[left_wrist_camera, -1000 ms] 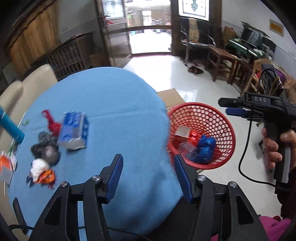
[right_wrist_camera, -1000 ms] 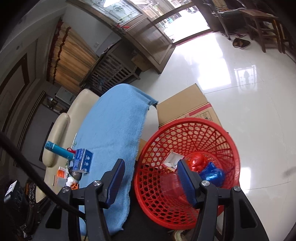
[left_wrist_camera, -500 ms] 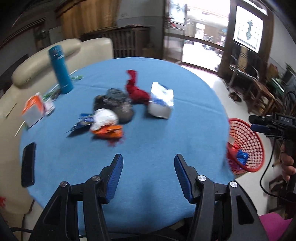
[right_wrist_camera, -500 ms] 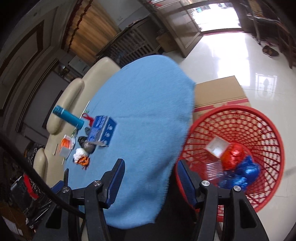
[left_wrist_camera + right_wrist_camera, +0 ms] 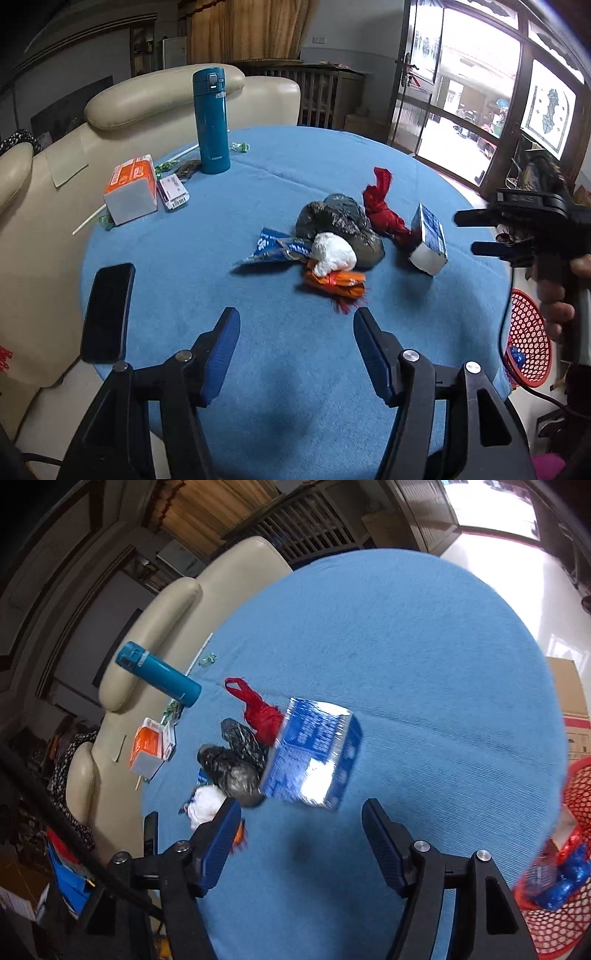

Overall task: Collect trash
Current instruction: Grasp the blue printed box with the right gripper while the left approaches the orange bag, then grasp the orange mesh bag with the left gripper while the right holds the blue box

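My right gripper [image 5: 301, 830], jaws wide apart and empty, faces the blue carton [image 5: 312, 762] at frame centre, just ahead, long axis crosswise. My left gripper [image 5: 297, 345], equally open and empty, sits farther back. The red basket [image 5: 565, 904] waits lower right.

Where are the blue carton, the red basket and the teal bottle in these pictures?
blue carton [image 5: 312, 753]: right wrist view, on its large printed face.
red basket [image 5: 528, 341]: left wrist view, on its mesh wall beyond the table edge.
teal bottle [image 5: 211, 123]: left wrist view, on the middle of its upright body.
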